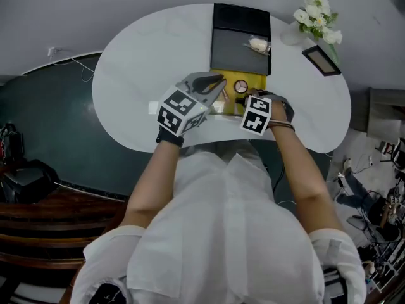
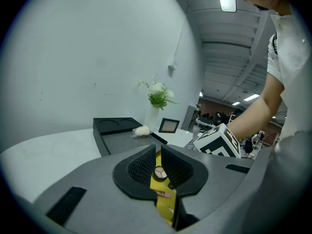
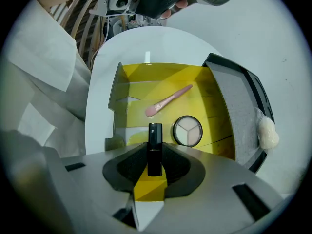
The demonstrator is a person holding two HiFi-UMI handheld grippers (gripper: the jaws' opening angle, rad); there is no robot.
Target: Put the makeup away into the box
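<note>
Lipstick tube (image 3: 155, 133) clamped in right tongs (image 3: 155, 152) over yellow box (image 3: 146, 77).

A white table (image 1: 139, 75) with a rounded outline anchors the room. Behind its far edge rises a plain pale wall (image 2: 73, 57). A thin cable (image 1: 73, 62) runs along the foot of that wall to a plug (image 1: 53, 51) off the table's left end. Left of the table lies a dark teal floor (image 1: 50, 125), and farther out on that side stands dark wooden furniture (image 1: 38, 220). On the table's far right corner sit a vase of white flowers (image 1: 314, 14) and a small dark picture frame (image 1: 321, 60). Beyond the table's right end, cables and gear (image 1: 380, 201) clutter the floor. Above the table's right side, a ribbed ceiling (image 2: 234, 57) carries a bright lamp (image 2: 227, 1).
</note>
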